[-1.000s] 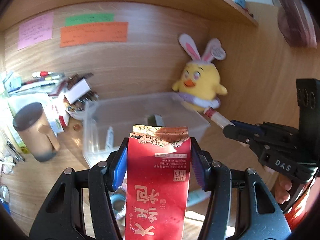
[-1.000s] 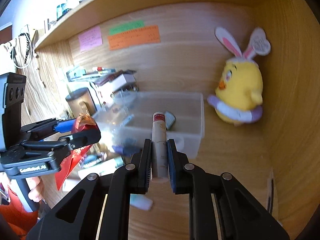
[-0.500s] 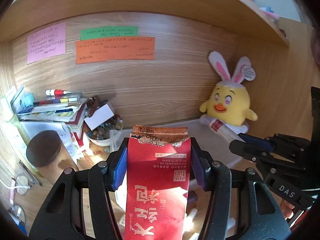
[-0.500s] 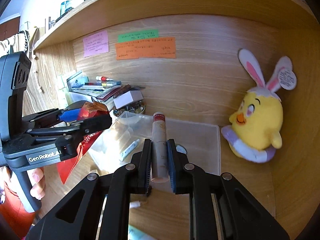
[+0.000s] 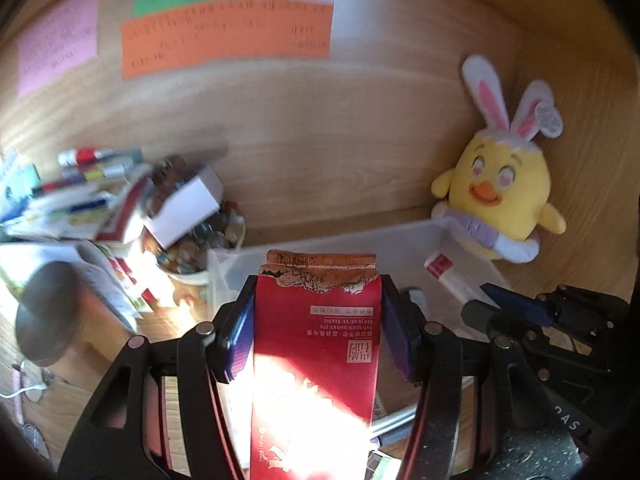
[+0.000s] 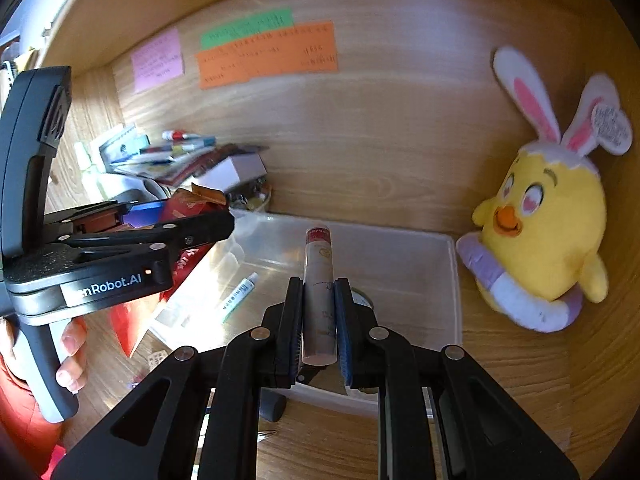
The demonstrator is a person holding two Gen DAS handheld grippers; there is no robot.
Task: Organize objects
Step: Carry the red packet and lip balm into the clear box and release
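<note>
My left gripper [image 5: 318, 296] is shut on a red foil pouch [image 5: 316, 344] with a torn top, held upright over the near left part of a clear plastic bin [image 5: 352, 242]. My right gripper [image 6: 318, 296] is shut on a beige tube with a red end [image 6: 319, 276], pointing forward above the same bin [image 6: 416, 256]. From the right wrist view the left gripper [image 6: 200, 216] and its pouch [image 6: 184, 264] hang at the bin's left edge. The left wrist view shows the right gripper [image 5: 492, 304] with the tube [image 5: 448, 276] at the bin's right. A small white tube [image 6: 240, 290] lies inside the bin.
A yellow chick plush with rabbit ears [image 6: 548, 232] sits in the back right corner beside the bin. At the back left are stacked books and pens [image 5: 80, 192], a bowl of small items [image 5: 200, 240] and a dark-lidded jar [image 5: 48, 316]. Sticky notes [image 5: 224, 36] hang on the back wall.
Both grippers have moved forward toward the back wall and over the bin, each still holding its object; the wall, notes and plush look closer.
</note>
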